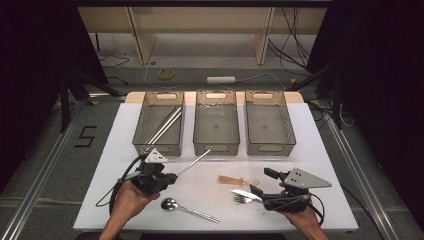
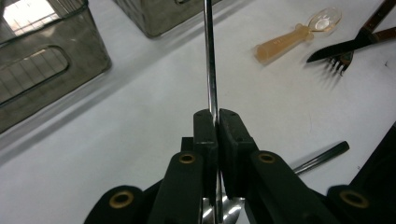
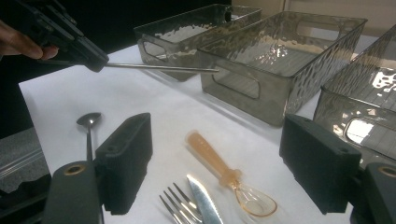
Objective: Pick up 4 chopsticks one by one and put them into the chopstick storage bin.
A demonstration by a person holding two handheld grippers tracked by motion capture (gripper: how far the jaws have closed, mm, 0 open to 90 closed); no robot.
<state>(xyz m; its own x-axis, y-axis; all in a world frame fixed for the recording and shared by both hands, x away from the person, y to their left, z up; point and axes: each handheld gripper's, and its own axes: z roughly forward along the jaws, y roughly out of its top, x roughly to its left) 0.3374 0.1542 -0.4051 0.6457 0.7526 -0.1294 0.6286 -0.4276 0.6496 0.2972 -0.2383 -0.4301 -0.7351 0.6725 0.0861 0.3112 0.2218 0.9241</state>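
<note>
The metal rod [image 1: 192,163] is clamped in the left claw [image 1: 172,176], lifted off the white surface [image 1: 220,200] and slanting up toward the middle bin [image 1: 216,127], its tip near that bin's front wall. Left of the middle bin, another bin [image 1: 160,122] holds more rods. Nearer the person than the middle bin lie a spoon [image 1: 187,208], an amber scoop [image 1: 237,180], a knife [image 1: 245,194] and a fork [image 1: 241,199]. The right claw [image 1: 260,182] stands apart beside the knife, gripping nothing.

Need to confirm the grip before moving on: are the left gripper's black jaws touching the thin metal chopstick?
Touching. In the left gripper view, the left gripper pads are clamped on the thin metal chopstick with no gap.
</note>
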